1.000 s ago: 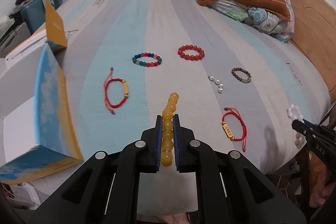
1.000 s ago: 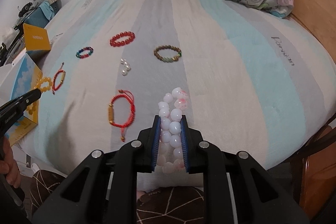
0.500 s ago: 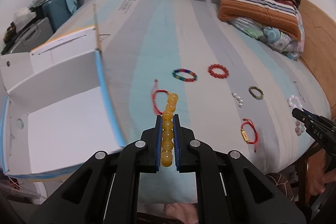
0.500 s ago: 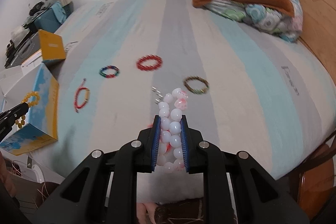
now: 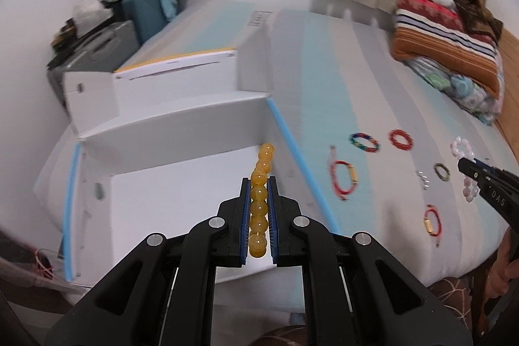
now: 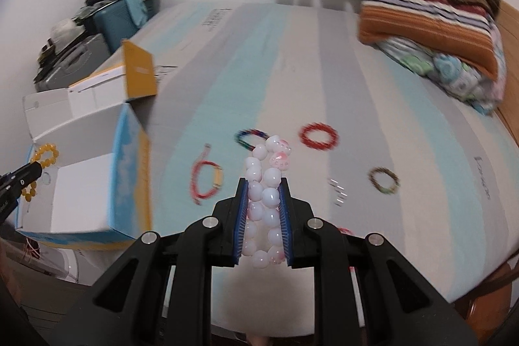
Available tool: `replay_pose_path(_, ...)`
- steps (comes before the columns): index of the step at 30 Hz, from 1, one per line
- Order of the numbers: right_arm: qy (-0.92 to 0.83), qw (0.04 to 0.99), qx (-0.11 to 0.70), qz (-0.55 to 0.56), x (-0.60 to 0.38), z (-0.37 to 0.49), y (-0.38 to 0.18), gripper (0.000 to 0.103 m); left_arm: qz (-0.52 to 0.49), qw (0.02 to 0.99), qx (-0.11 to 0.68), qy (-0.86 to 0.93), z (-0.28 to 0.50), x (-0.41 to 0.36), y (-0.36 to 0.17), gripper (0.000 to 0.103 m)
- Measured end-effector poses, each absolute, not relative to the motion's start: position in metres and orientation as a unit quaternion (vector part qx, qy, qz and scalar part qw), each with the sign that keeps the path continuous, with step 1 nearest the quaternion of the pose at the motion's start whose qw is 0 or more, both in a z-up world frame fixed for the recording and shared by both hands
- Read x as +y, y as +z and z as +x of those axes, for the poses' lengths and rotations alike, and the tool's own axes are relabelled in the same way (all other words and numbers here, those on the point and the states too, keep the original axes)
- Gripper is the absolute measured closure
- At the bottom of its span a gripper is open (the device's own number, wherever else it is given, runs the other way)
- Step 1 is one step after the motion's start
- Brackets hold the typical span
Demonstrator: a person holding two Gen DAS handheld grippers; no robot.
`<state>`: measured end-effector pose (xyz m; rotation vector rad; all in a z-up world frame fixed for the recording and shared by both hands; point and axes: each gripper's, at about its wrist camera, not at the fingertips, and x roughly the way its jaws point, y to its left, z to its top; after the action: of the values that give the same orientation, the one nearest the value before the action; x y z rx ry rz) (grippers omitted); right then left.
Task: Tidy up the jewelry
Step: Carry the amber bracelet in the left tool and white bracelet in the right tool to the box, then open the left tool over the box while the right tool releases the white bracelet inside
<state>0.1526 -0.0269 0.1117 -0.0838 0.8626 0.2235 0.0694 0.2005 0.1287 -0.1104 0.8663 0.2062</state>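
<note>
Clamping a yellow bead bracelet [image 5: 259,203], the left gripper [image 5: 258,184] had its fingers nearly shut. The right gripper [image 6: 263,185] pinched a white-pink bead bracelet [image 6: 265,203], fingers slightly wider.

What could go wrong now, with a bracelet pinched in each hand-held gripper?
1. The yellow bead bracelet is pinched edge-on by the left hand-held gripper; round beads might slip before they are well inside the open box.
2. The white and pink bracelet sticks out past the right hand-held gripper, so it may swing or snag.
3. Other bracelets lie on the bed and could get knocked.
</note>
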Motion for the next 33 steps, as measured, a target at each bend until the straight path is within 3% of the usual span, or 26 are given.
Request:
replay_pose_path(16, 0.214, 0.883, 0.408, -0.086, 0.145, 0.139, 0.107, 0.085, -0.095, 0.877, 0.438, 0.177, 0.028, 0.314, 0.105, 0.094)
replay_pose_path(33, 0.238, 0.809, 0.52, -0.139, 0.223, 0.149, 0.026, 0.085, -0.14, 0.82, 0.519, 0.197, 0.034, 0.368, 0.033, 0.094)
